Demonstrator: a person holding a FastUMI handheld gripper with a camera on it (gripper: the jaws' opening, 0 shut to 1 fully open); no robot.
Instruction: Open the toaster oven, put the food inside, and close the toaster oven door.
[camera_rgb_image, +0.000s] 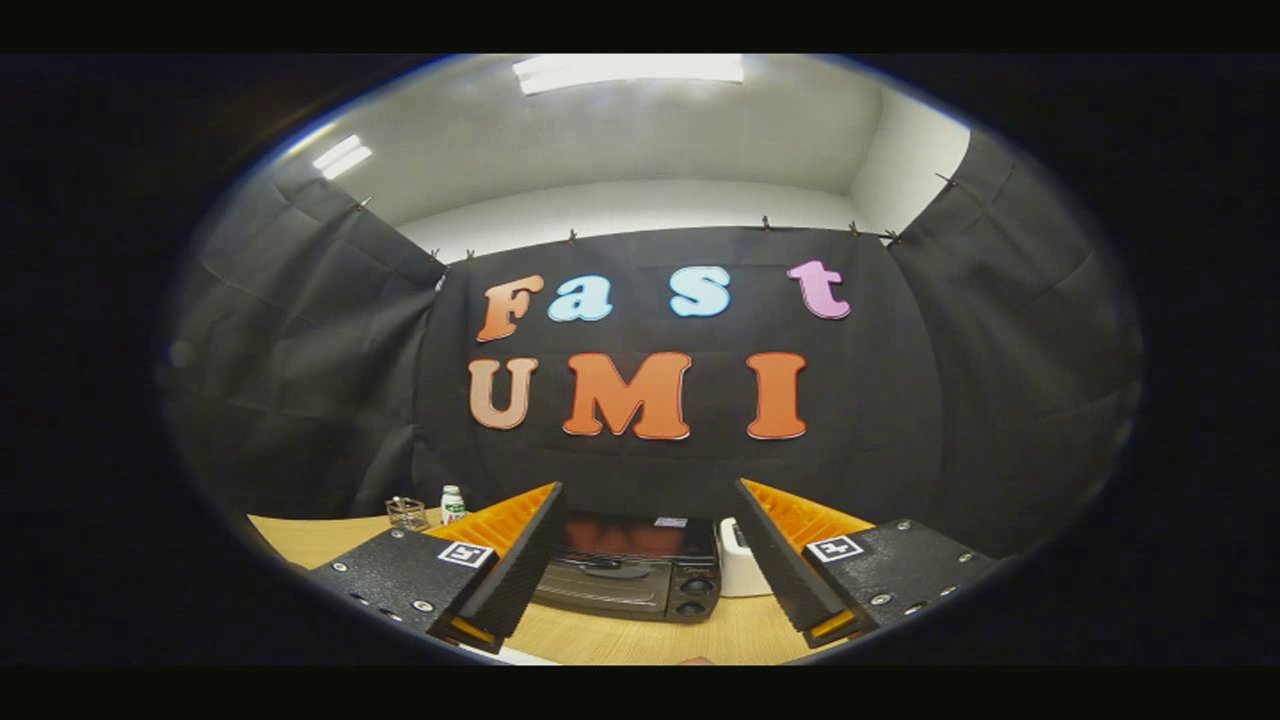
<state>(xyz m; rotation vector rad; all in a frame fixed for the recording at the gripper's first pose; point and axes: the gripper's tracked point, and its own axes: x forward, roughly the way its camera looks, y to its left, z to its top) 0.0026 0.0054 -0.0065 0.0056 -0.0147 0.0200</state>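
The gripper hangs above the table with its fingers spread wide and nothing between them. The oven is the landmark: it sits on the table beyond the fingertips, framed in the gap between the two fingers, well apart from them. Its door looks shut, a dark glass pane on the front, with two knobs stacked at the right end of the front panel. A white object stands touching or just beside the oven's right side; what it is cannot be told. Off to the oven's left, further back on the table, stand a small white bottle and a clear container. Something small and reddish shows at the table's near edge, in front of the oven; it is too cut off to say whether it is the food.

Judging from these shapes, the oven is a stiff metal box, heavy enough to stay put under a gentle pull but liable to slide on the smooth wood if the door is yanked. The door probably hinges along its bottom edge and swings down toward the gripper. The hold to aim for would be the handle along the door's top edge, which is hard to make out here; a shallow pinch there, fingers narrowed first, seems right. The glass pane is slick and breakable, so it is no place to press.
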